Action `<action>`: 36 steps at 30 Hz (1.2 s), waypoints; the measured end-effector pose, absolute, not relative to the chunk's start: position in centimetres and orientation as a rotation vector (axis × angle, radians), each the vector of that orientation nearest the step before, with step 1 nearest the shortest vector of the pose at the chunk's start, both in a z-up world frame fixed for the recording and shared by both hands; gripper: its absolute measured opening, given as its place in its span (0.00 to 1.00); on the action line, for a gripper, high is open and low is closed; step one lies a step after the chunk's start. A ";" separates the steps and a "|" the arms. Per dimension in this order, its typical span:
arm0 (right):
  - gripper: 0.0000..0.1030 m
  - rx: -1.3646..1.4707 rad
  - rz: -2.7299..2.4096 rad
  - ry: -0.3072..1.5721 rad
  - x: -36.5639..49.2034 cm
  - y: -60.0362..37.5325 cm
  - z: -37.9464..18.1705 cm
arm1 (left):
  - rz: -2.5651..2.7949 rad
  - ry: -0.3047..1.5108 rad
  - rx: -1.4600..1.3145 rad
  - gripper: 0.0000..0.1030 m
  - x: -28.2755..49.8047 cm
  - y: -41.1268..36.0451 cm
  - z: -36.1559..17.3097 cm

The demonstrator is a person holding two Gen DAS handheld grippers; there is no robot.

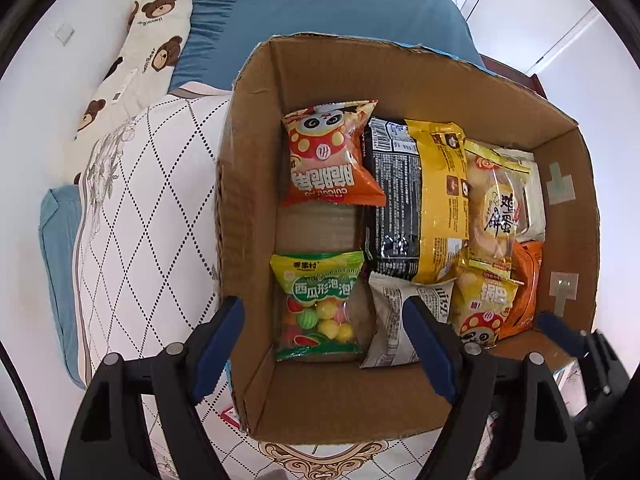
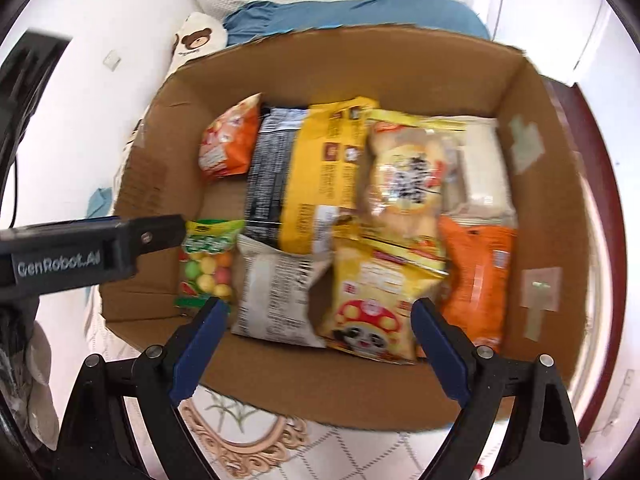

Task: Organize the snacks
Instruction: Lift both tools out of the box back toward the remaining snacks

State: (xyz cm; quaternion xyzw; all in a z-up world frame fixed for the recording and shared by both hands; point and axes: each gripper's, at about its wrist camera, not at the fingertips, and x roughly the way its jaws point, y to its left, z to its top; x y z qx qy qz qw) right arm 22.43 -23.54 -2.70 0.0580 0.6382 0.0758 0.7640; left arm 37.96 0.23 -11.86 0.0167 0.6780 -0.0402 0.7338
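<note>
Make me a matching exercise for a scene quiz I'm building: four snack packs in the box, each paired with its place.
Things:
1. green gum-ball bag
2. orange panda bag
3. black-and-yellow pack
4. grey printed pack

Places in the cardboard box, seen from the left wrist:
A. far left corner
B. lengthwise down the middle
C. near left corner
D. near side, just right of the gum-ball bag

Pairs: 1-C, 2-A, 3-B, 4-D

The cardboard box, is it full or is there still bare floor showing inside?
Not full. The cardboard box shows bare floor between the orange panda snack bag and the watermelon gum bag.
</note>
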 end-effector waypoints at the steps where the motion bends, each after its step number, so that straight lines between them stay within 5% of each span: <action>1: 0.92 0.120 0.155 1.380 22.1 -24.0 -2.4 | -0.089 1.478 0.036 0.78 37.5 0.2 -11.7; 19: 0.92 0.069 0.079 1.114 13.5 -29.0 7.6 | -0.104 1.054 0.022 0.78 26.4 -1.0 -3.0; 36: 0.92 0.129 0.102 0.938 5.8 -29.4 14.3 | -0.112 0.855 0.005 0.78 17.4 -0.8 2.1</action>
